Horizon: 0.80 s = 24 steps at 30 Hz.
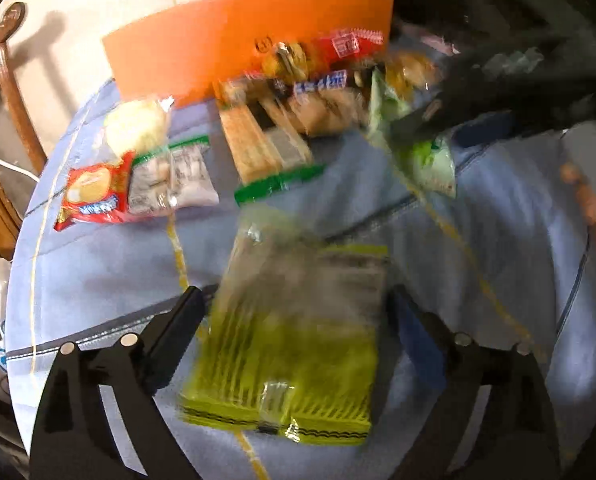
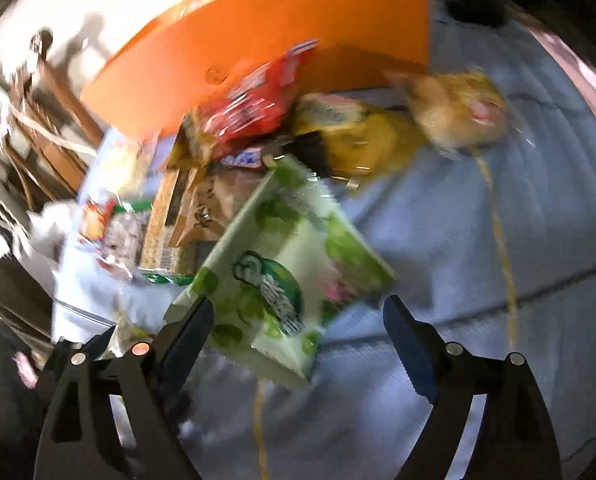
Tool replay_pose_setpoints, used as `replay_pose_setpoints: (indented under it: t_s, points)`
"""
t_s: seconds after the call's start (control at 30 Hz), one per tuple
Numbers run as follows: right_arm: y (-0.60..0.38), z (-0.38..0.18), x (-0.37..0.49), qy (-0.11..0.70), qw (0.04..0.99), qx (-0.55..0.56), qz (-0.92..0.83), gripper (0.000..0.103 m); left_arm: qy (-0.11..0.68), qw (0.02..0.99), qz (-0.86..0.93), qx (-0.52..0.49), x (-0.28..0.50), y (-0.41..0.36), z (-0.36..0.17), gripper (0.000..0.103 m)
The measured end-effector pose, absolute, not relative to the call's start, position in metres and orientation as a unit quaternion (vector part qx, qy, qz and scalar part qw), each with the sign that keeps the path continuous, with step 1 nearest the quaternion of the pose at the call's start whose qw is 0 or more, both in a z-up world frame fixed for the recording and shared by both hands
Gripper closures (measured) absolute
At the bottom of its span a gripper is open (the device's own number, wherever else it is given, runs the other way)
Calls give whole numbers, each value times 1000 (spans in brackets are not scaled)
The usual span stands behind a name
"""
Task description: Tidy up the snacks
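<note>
My left gripper [image 1: 294, 320] jaws wide around a yellow-green packet [image 1: 286, 344], right gripper [image 2: 298, 320] jaws wide by a pale green packet [image 2: 278, 276], snack pile [image 2: 254, 120] and orange box [image 2: 282, 28] beyond.

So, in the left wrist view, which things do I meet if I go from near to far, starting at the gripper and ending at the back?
left gripper → yellow-green packet → green-edged clear bag → cracker pack → orange box

Both fisheye views are motion-blurred and bent at dark edges, with glare on shiny wrappers.
</note>
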State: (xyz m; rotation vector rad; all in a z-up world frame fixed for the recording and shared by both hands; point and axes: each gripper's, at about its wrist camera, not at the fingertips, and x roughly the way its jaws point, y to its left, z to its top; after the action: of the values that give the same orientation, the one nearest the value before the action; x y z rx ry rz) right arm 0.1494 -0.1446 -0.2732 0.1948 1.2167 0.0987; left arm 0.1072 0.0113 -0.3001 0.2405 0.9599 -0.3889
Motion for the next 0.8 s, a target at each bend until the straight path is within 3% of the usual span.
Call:
replay_pose_setpoints:
  t_s: [0.07, 0.1, 0.13, 0.17, 0.23, 0.53, 0.8]
  points:
    - [-127, -281, 156, 578, 814, 50, 39, 14, 459, 862, -187, 107, 109, 12, -300, 19]
    - [-123, -281, 156, 573, 818, 39, 38, 22, 456, 863, -188, 107, 108, 11, -299, 30]
    - [-121, -279, 155, 563, 825, 31, 42, 56, 454, 863, -192, 105, 108, 11, -298, 37]
    - [-121, -276, 155, 558, 828, 29, 50, 71, 455, 864, -192, 100, 108, 13, -298, 39]
    - [-122, -272, 155, 560, 824, 34, 72, 79, 454, 865, -194, 89, 110, 17, -297, 42]
    - [-135, -234, 141, 526, 842, 35, 119, 82, 434, 879, -192, 51, 114, 31, -272, 44]
    - [-157, -151, 145, 459, 879, 38, 126, 82, 385, 903, -189, 22, 136, 37, -204, 44]
